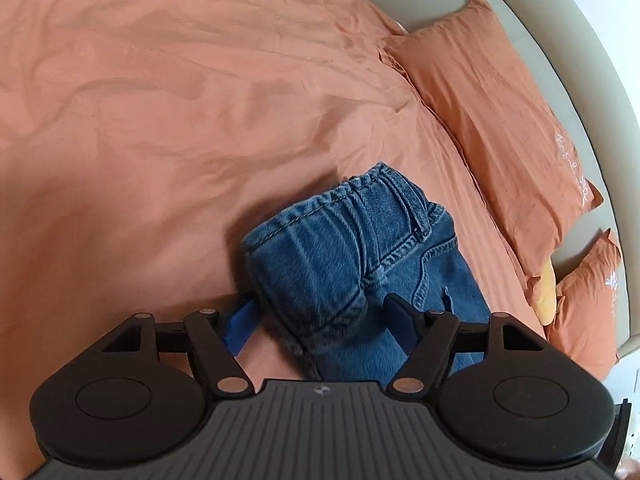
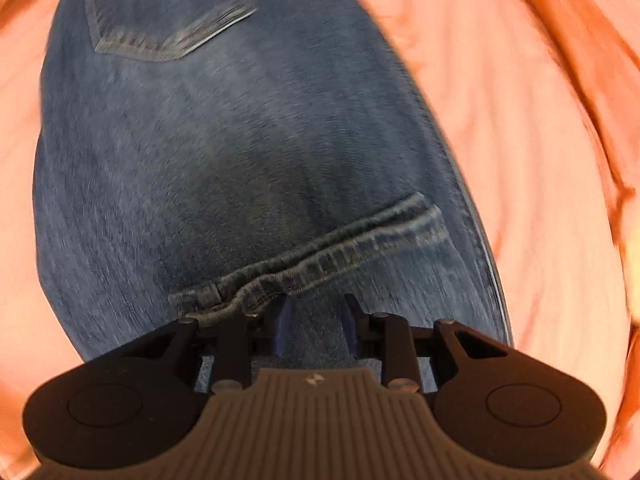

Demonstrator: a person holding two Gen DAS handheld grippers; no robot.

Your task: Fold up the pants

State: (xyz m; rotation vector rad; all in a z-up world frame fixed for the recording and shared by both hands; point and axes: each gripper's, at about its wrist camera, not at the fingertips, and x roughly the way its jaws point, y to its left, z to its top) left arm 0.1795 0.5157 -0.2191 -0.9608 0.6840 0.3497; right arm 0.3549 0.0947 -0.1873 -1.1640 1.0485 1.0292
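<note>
Left wrist view: the left gripper (image 1: 322,320) is spread wide, its blue fingers (image 1: 242,326) straddling the waist end of the pants (image 1: 352,260). The denim passes between the jaws without being pinched; the left finger rests on the bedspread (image 1: 160,120) just beside the folded edge, the right finger lies on top of the fabric. The waistband (image 1: 376,188) lies directly ahead of the gripper, and the garment's long axis runs from there back under the gripper body. Pillows (image 1: 500,120) lie ahead and to the right, well apart.

Right wrist view: the right gripper (image 2: 316,320) hovers over the denim, jaws partly spread with only fabric showing between them; no pinch is evident, though motion blur limits certainty. A leg hem (image 2: 320,256) lies just ahead of the fingertips, crossing left to right. The back pocket (image 2: 168,8) lies far ahead.

Judgement: the hem is nearer the right gripper, the waist nearer the left.
</note>
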